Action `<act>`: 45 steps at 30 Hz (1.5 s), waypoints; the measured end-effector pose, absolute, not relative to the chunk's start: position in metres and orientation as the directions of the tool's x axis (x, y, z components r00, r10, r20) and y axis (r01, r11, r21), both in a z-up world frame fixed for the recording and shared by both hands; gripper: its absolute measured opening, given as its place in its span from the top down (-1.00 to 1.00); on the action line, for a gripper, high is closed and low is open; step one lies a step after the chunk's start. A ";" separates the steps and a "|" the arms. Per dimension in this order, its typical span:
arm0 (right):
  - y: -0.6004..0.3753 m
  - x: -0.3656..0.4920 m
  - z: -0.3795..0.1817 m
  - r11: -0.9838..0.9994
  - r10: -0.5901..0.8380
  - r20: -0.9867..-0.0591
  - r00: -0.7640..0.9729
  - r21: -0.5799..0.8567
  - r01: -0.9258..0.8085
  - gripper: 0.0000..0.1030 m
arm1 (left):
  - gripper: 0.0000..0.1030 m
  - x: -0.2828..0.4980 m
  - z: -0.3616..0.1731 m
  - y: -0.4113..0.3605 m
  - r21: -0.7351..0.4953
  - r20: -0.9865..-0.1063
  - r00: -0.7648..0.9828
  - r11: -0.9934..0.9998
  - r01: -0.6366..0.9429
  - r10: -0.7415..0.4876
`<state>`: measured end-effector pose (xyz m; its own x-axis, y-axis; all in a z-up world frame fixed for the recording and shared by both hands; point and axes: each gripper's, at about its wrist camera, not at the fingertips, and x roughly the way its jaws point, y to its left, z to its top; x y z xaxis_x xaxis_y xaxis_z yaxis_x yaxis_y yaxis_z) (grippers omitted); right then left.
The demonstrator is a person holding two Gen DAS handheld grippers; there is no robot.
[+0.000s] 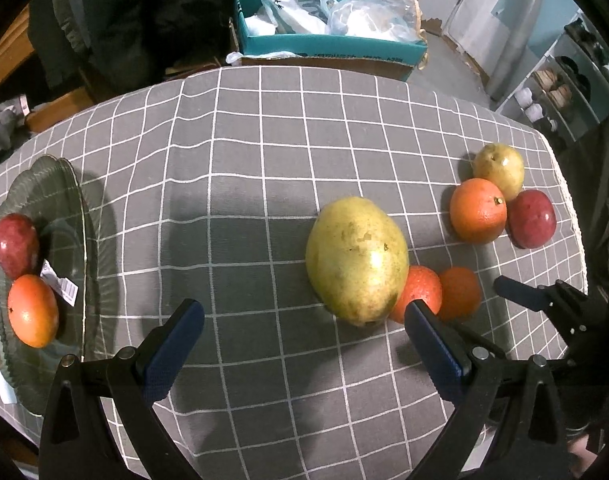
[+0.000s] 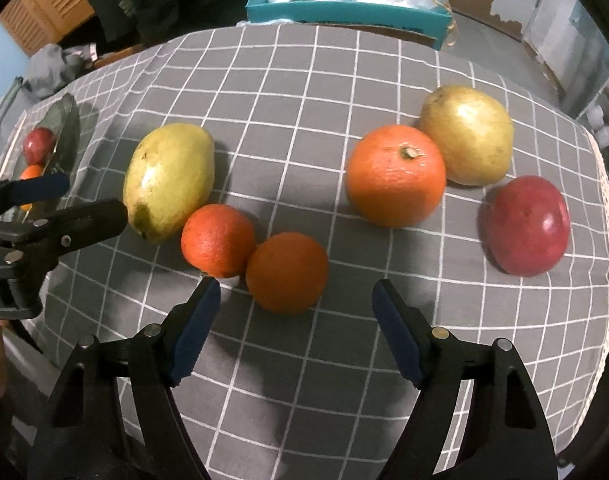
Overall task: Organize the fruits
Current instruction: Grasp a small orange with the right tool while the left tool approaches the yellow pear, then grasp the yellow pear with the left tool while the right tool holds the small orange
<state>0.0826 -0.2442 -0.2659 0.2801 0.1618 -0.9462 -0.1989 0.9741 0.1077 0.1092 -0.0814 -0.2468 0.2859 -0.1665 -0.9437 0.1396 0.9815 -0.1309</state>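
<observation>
1. Table [image 1: 264,152]: covered by a grey cloth with a white grid; it fills the middle of both views.
2. Left gripper [image 1: 304,320]: jaws stand wide apart over bare cloth at the bottom of the left wrist view, with nothing between them. The tip of its right-hand finger overlaps the reddish orange in the picture; whether it touches I cannot tell.
3. Right gripper [image 2: 296,292]: jaws partly open, low centre of the right wrist view. The small orange [image 2: 286,272] sits just ahead of the gap between them, and neither pad presses on it.
4. Reddish orange [image 2: 218,240]: touching the small orange on its left side, and lying against the large yellow-green mango [image 2: 168,180], centre-left.
5. Right-hand group, right wrist view: a large orange [image 2: 396,176] with its stem up, a yellow-green fruit [image 2: 466,134] behind and touching it, and a red fruit [image 2: 524,226] at the right edge, a little apart from the orange.
6. Glass plate [image 1: 70,184]: far left of the left wrist view, holding a red fruit [image 1: 14,246] and an orange fruit [image 1: 32,310], side by side.
7. Teal box [image 1: 328,46]: top centre, behind the table, holding plastic bags.
</observation>
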 end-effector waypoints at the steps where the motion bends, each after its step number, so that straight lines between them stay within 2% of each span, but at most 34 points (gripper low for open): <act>1: -0.244 0.084 -0.269 0.974 0.161 -0.948 0.274 0.107 -0.201 -0.46 | -0.97 0.110 -0.247 -0.081 -0.131 -0.944 0.285 0.982 0.139 -0.166; 3: -0.243 0.085 -0.273 0.973 0.162 -0.951 0.265 0.110 -0.202 -0.39 | -0.97 0.110 -0.248 -0.081 -0.133 -0.945 0.282 0.982 0.138 -0.167; 10: -0.243 0.087 -0.276 0.965 0.194 -0.947 0.255 0.138 -0.222 0.12 | -0.97 0.114 -0.252 -0.084 -0.143 -0.946 0.273 0.980 0.139 -0.176; 28: -0.280 0.089 -0.267 0.994 0.107 -0.939 0.326 0.090 -0.068 0.14 | -0.95 0.144 -0.271 -0.107 -0.205 -0.945 0.235 0.971 0.123 -0.229; 36: -0.280 0.087 -0.265 0.994 0.107 -0.935 0.338 0.090 -0.067 0.15 | -0.33 0.140 -0.278 -0.108 -0.276 -0.931 0.207 0.952 0.134 -0.299; 45: -0.278 0.086 -0.254 0.994 0.104 -0.923 0.371 0.085 -0.067 0.15 | -0.33 0.131 -0.267 -0.110 -0.211 -0.938 0.247 0.966 0.150 -0.243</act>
